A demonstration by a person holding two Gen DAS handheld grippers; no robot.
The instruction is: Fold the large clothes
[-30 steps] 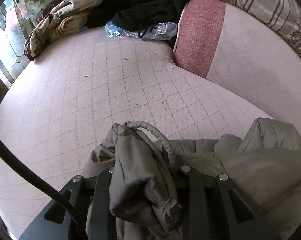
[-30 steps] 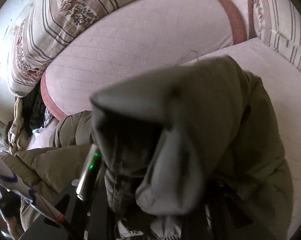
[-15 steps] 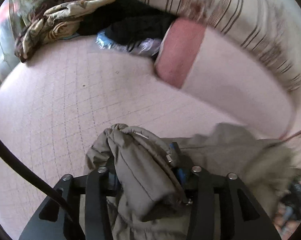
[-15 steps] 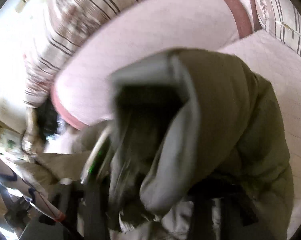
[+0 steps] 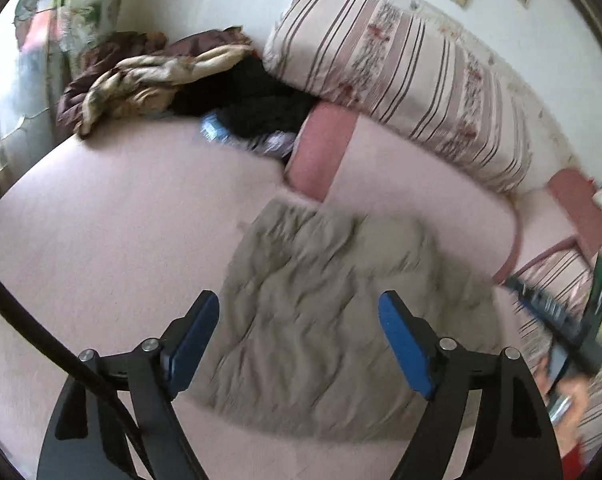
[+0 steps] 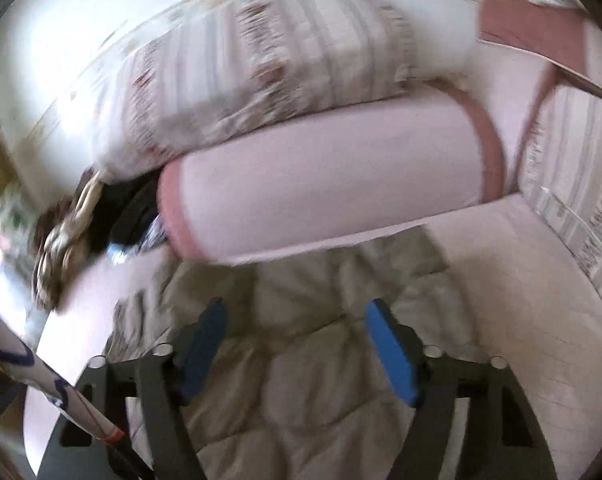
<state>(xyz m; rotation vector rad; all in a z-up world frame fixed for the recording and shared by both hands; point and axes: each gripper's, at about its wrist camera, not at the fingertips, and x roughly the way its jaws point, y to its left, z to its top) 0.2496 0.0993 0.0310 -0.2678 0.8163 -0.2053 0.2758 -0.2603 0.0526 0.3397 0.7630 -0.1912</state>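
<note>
An olive-grey padded jacket [image 5: 325, 312] lies spread on the pink quilted mattress [image 5: 113, 216], its far edge against the pink bolster [image 5: 413, 184]. It also shows in the right wrist view [image 6: 301, 360], blurred by motion. My left gripper [image 5: 299, 312] is open and empty, above the jacket's near part. My right gripper [image 6: 295, 320] is open and empty, above the jacket, pointing at the bolster [image 6: 333, 176]. The right gripper's body shows at the right edge of the left wrist view [image 5: 557, 320].
A striped floral cushion [image 5: 401, 76] rests on the bolster. A heap of brown, beige and black cloth [image 5: 173, 76] and a plastic bag [image 5: 237, 136] lie at the far left corner. A window [image 5: 5, 92] is at the left. A striped pillow [image 6: 581, 208] is on the right.
Both grippers were shut on bunched jacket fabric; now both are open and raised, and the jacket lies spread on the mattress.
</note>
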